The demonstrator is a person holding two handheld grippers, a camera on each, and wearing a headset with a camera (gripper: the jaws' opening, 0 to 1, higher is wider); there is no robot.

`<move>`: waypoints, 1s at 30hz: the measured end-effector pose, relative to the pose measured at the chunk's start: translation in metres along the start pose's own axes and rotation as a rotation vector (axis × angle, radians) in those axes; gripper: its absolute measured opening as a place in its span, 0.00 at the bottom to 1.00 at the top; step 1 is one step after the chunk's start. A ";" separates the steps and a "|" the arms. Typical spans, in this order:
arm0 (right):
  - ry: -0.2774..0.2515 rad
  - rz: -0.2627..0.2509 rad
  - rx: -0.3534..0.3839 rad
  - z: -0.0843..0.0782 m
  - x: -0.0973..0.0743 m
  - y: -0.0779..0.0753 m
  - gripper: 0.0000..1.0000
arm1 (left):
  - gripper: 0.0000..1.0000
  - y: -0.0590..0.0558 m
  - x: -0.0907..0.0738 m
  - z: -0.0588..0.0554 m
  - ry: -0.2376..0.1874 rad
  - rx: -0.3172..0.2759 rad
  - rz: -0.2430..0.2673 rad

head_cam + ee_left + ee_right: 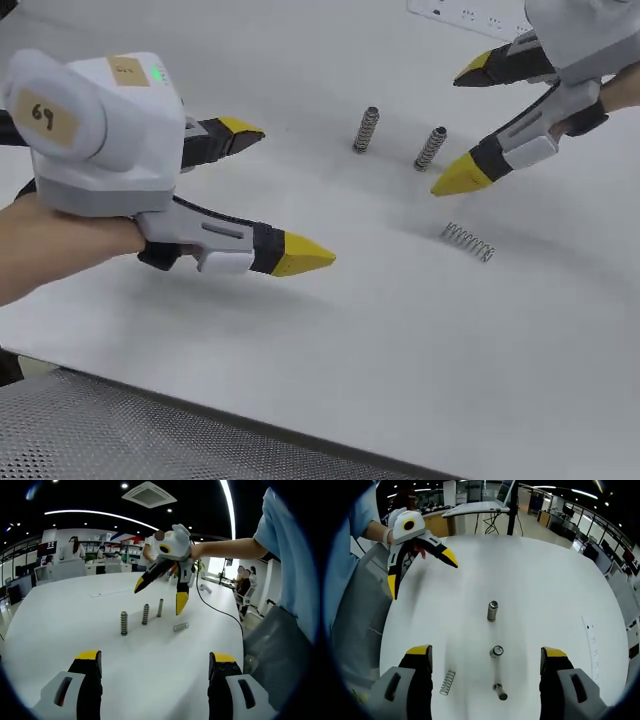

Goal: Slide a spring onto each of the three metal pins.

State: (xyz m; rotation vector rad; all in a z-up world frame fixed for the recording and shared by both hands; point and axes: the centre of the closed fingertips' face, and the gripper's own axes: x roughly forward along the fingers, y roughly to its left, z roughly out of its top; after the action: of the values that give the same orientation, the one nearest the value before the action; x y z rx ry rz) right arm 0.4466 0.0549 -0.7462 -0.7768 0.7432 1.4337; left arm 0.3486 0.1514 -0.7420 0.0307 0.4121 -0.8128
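Two metal pins stand on the white table, each with a spring on it: one, the other. A third, bare pin stands in line with them. A loose spring lies flat beside the row. My right gripper hangs open above the pins and the loose spring, holding nothing. My left gripper is open and empty, well short of the pins.
A white power strip lies at the table's far side. A grey mesh chair sits below the near table edge. A black cable trails over the table. People sit at desks in the background.
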 end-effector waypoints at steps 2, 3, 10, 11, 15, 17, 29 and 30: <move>-0.018 -0.019 0.016 -0.003 -0.005 0.000 0.89 | 0.85 0.000 0.002 0.002 0.000 0.004 -0.005; -0.030 -0.028 0.037 -0.006 -0.008 0.001 0.89 | 0.85 0.000 0.003 0.002 -0.001 0.005 -0.008; -0.093 -0.093 0.138 -0.023 -0.029 0.006 0.92 | 0.85 -0.003 0.011 0.008 0.004 0.020 -0.034; -0.106 -0.104 0.145 -0.025 -0.031 0.007 0.93 | 0.85 -0.003 0.012 0.009 0.005 0.025 -0.037; -0.137 -0.137 0.183 -0.033 -0.042 0.012 0.95 | 0.85 -0.005 0.017 0.014 0.004 0.033 -0.053; -0.135 -0.142 0.191 -0.039 -0.045 0.016 0.95 | 0.85 -0.006 0.019 0.015 0.006 0.040 -0.061; -0.187 -0.236 0.282 -0.061 -0.075 0.031 1.00 | 0.85 -0.017 0.037 0.021 0.029 0.084 -0.130; -0.191 -0.247 0.292 -0.064 -0.077 0.031 1.00 | 0.85 -0.017 0.038 0.021 0.032 0.084 -0.134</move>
State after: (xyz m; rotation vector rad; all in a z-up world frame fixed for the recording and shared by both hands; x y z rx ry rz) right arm 0.4159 -0.0414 -0.7185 -0.4794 0.6651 1.1276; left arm 0.3670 0.1093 -0.7346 0.0954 0.4133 -0.9628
